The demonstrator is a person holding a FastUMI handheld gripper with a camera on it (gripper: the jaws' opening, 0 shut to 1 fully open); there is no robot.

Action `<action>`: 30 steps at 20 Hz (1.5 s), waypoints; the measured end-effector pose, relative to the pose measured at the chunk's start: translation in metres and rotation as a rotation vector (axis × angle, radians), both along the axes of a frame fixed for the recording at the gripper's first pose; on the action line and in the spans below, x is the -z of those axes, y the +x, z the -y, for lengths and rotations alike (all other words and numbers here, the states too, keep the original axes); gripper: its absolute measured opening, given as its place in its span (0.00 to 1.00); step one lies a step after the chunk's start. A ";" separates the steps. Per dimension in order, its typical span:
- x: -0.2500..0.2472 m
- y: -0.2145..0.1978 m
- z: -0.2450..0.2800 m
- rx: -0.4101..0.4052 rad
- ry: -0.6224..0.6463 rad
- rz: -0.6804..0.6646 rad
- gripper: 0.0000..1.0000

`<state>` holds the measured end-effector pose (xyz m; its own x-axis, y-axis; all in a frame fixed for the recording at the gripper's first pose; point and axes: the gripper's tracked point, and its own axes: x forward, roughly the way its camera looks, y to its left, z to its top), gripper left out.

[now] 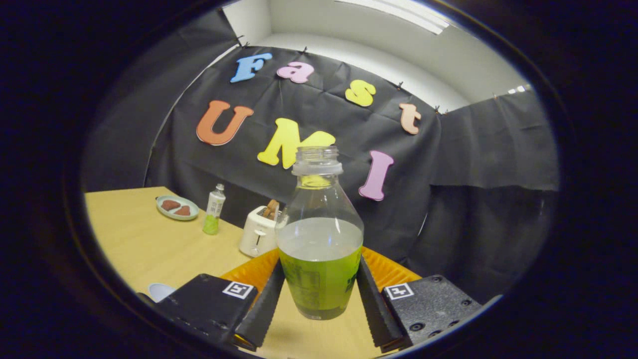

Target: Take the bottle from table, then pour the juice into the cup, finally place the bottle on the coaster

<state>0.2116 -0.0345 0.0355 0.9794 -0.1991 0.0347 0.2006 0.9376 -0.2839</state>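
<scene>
Pinching the uncapped bottle (320,249) between both fingers, the tongs (319,299) hold it upright.

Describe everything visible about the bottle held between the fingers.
The bottle is clear plastic, uncapped, with a threaded neck and collar ring. Green juice fills roughly its lower half; faint printing shows on the body. It stands upright between the fingers of the hand-held gripper, which press on both its sides. Its base looks slightly above the wooden table, with the orange coaster just behind it.
</scene>
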 end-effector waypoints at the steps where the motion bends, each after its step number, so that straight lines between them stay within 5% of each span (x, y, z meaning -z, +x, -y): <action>1: 0.004 0.006 0.001 -0.015 0.042 0.002 0.81; 5: 0.028 0.035 -0.003 -0.089 0.221 -0.010 0.82; 11: 0.058 0.072 -0.004 -0.112 0.291 -0.063 0.82; 21: 0.111 0.110 -0.053 -0.204 0.301 -0.113 0.83; 30: 0.157 0.127 -0.067 -0.191 0.304 -0.185 0.83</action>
<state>0.3387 0.0322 -0.1215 0.9839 0.0136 -0.1784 -0.0143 0.9999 -0.0026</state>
